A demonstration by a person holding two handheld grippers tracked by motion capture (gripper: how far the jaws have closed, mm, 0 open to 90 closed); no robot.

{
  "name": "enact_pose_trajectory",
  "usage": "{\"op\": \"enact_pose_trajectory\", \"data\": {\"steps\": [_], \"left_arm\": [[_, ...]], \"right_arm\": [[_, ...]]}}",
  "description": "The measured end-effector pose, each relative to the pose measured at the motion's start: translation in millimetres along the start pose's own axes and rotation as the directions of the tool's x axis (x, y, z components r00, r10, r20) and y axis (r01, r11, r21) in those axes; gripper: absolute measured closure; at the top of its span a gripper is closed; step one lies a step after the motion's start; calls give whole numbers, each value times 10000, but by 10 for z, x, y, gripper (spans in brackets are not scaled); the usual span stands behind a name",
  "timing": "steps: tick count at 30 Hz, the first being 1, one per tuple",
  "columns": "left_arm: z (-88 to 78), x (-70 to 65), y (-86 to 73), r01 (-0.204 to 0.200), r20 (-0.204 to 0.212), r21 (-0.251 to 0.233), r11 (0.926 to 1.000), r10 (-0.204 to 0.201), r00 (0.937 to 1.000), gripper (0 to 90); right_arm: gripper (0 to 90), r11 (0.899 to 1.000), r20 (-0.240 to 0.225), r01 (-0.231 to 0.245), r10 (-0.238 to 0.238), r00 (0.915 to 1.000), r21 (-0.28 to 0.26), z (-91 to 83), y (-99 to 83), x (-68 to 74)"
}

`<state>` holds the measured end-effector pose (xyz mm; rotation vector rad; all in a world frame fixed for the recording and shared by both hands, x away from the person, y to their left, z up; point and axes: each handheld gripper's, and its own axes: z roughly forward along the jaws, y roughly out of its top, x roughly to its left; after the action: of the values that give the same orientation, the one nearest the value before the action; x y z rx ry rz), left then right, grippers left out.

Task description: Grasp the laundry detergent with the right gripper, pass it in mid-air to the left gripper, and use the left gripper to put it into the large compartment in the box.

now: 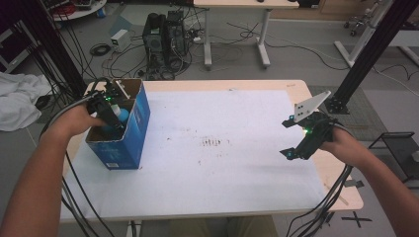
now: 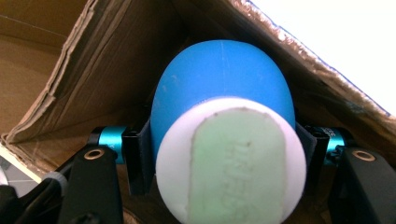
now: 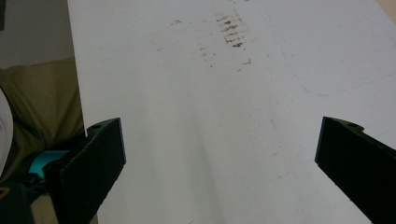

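Note:
A blue cardboard box point(image 1: 136, 129) stands open-topped at the table's left, brown inside point(image 2: 93, 70). My left gripper point(image 1: 114, 118) reaches down into it and is shut on a blue bottle point(image 2: 224, 93) with a white cap end and a pale green label point(image 2: 233, 168); the pads press on the bottle's two sides. In the high view the blue bottle point(image 1: 121, 116) shows inside the box mouth. My right gripper point(image 1: 291, 138) hovers over the table's right side, jaws wide open with nothing between them, pointing toward the white sheet point(image 3: 210, 116).
A white sheet point(image 1: 217, 163) covers most of the wooden table point(image 1: 341, 182), with brown smudges point(image 1: 213, 142) near its middle. Cables trail off the table's front corners. Beyond the far edge are a computer tower point(image 1: 165, 37) and another table's legs.

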<state>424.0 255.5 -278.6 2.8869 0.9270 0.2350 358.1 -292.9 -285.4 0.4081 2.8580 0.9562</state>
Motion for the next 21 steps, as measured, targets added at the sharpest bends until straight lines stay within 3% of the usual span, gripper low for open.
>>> {"op": "enact_pose_trajectory", "data": {"steps": [2,3,4,5,7,8,11,12,13,14,17,18,20,21], "left_arm": [[12,-15,-8,290,18,-192,9994,-290,9996,376],[8,-7,-11,182,24,-159,9997,-182,9998,376],[21,-21,-16,407,-30,-378,9985,-409,9992,375],[-3,6,-20,68,5,-95,9999,-68,10000,375],[10,-21,-31,611,-22,-533,9967,-613,9981,362],[-8,0,-37,426,-80,-404,9983,-429,9990,329],[-32,10,-59,383,-52,-434,9983,-385,9992,325],[-23,-16,-64,760,20,-723,9945,-761,9971,325],[-58,18,-67,203,-34,-308,9993,-204,9998,325],[-37,-15,-71,645,-46,-759,9950,-651,9979,325],[-91,8,-81,319,-57,-461,9984,-322,9995,324],[-89,-8,-87,566,-20,-657,9962,-568,9984,324],[-117,-3,-101,548,-134,-757,9956,-560,9983,324],[-155,19,-107,290,-80,-487,9984,-294,9995,324]], "right_arm": [[8,10000,11,-48,48,10000,39,6,1,4],[8,10000,9,-35,35,10000,30,10,1,3],[8,9999,-16,-113,113,9999,85,11,4,10],[8,10000,-17,-42,42,10000,-3,20,6,7],[8,10000,-33,-36,36,10000,73,23,10,8],[8,10000,-52,-57,58,10000,58,25,9,7],[8,10000,-54,-33,33,10000,73,24,11,4],[8,10000,-75,-10,11,10000,91,23,11,4],[8,9999,-57,-65,66,10000,81,25,12,9],[8,10000,-40,19,-19,10000,45,29,15,6],[8,10000,-27,24,-24,10000,-6,31,16,10],[8,10000,-71,24,-24,10000,3,32,18,12],[8,10000,-64,12,-11,10000,59,25,19,18],[8,10000,-75,37,-36,10000,70,22,17,14]]}}
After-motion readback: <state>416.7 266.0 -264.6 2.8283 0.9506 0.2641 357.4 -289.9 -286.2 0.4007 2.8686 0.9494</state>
